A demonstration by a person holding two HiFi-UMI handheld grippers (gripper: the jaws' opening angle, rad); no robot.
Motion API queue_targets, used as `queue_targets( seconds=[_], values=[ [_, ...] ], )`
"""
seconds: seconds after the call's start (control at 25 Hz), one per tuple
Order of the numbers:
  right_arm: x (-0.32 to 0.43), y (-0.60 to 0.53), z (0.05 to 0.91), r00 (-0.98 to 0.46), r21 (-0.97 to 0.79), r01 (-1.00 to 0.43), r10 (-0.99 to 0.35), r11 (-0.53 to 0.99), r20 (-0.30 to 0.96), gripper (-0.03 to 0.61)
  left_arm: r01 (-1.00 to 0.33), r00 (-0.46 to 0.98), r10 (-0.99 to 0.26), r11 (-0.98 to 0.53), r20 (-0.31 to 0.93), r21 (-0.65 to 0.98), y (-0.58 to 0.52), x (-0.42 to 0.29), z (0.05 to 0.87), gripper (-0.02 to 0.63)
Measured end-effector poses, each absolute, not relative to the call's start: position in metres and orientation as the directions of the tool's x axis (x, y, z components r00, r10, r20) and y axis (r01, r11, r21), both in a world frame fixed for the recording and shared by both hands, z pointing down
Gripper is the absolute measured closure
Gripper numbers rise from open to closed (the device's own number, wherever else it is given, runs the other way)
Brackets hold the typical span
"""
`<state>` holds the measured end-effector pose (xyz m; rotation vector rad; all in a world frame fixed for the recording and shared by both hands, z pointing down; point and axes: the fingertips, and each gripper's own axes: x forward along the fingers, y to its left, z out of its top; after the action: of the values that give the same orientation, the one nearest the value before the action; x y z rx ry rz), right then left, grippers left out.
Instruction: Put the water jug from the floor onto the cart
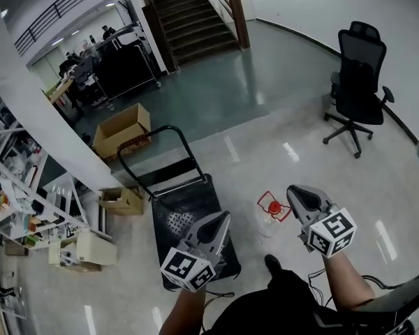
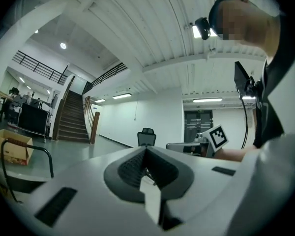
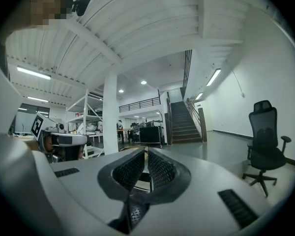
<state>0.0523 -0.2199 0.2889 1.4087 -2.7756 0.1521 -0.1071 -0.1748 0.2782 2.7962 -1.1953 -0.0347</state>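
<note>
We have not begun the real job yet. The jug is on the floor and not on the cart, so every step is left to do. We think we must reach down, grab the jug, lift it and set it on the cart.

Far to the left is a shelf (image 1: 10, 187) full of small stuff, with a big white beam (image 1: 35, 96) slanting past it. Near the shelf lie some small boxes (image 1: 122, 201). A big open box (image 1: 122, 128) sits farther off.

Next comes the cart (image 1: 195, 201). It is flat and black, and its handle stands up at the far end. Its top looks free, but there is a pale patch on it that we cannot make out.

Our left claw (image 1: 221, 220) hangs over the near right part of the cart. Its jaws are pressed together with nothing in them.

The jug (image 1: 271, 213) stands just to the right of the cart. It is clear with a red top. From above we see it between our two claws and well below them.

Our right claw (image 1: 294, 191) is pressed together too and holds nothing. Both claws would have to spread before they could grab.

Far to the right is a black chair (image 1: 358, 82), well apart from the jug. The stairs (image 1: 195, 12) are far off at the back.

We see nothing lying between the jug and the cart, so the short way looks free.
</note>
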Motion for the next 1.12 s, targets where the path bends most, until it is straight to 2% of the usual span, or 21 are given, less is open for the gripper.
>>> queue_targets(
  seconds=[0.28,0.6,0.84,1.0,1.12],
  values=[
    [0.089,-0.338,0.296,-0.634,-0.076,-0.773,-0.769,0.630,0.084,0.575,-0.750,0.660,-0.749,-0.651,0.055,0.116,-0.283,-0.068,0.283,0.612],
    [0.084,-0.409,0.335,-0.663,-0.137,-0.748,-0.733,0.649,0.150,0.572,-0.774,0.632,-0.764,-0.618,0.128,0.137,-0.351,-0.064,0.317,0.612],
    [0.088,-0.442,0.426,-0.648,-0.194,-0.760,-0.697,0.621,0.306,0.501,-0.783,0.622,-0.751,-0.590,0.221,0.199,-0.388,-0.063,0.392,0.612],
    [0.111,-0.467,0.522,-0.594,-0.318,-0.805,-0.685,0.502,0.423,0.488,-0.808,0.579,-0.778,-0.505,0.244,0.304,-0.415,-0.059,0.453,0.612],
    [0.124,-0.475,0.598,-0.554,-0.351,-0.832,-0.646,0.429,0.526,0.475,-0.803,0.592,-0.735,-0.501,0.331,0.322,-0.422,-0.047,0.514,0.613]
  ],
)
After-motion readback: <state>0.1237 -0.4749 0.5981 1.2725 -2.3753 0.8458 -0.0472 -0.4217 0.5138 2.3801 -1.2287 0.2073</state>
